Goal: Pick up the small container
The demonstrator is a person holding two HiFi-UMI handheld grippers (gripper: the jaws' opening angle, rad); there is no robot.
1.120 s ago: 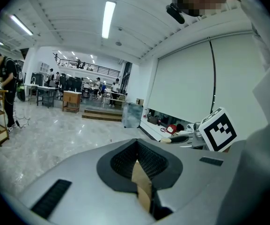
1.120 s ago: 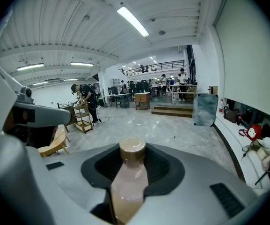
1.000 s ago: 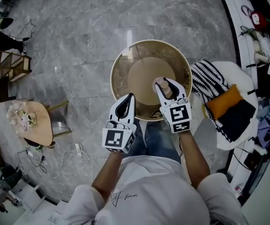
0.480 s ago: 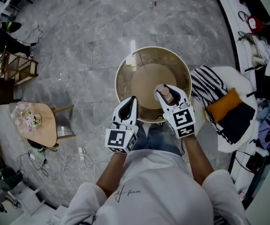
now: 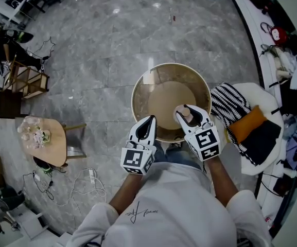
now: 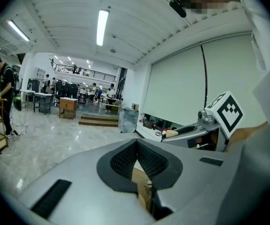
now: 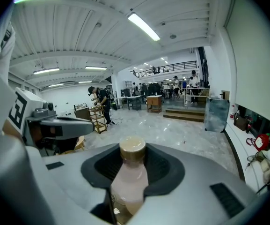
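Over the round table [image 5: 158,76], from the head view, finds the small container [image 5: 184,112] pinched between the jaws of the right gripper [image 5: 189,111], seemingly clear of its top, and the left gripper [image 5: 149,120] just beside, jaws pressed together on nothing. Along the left gripper view, meets only closed pads [image 6: 123,160], nothing between. Along the right gripper view, sees the pale, tan-capped container upright in the clamp; looks picked up already, little left but a steady hold.

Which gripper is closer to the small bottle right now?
Right. The right gripper holds the small bottle between its jaws; the left gripper is off to its left, shut and empty.
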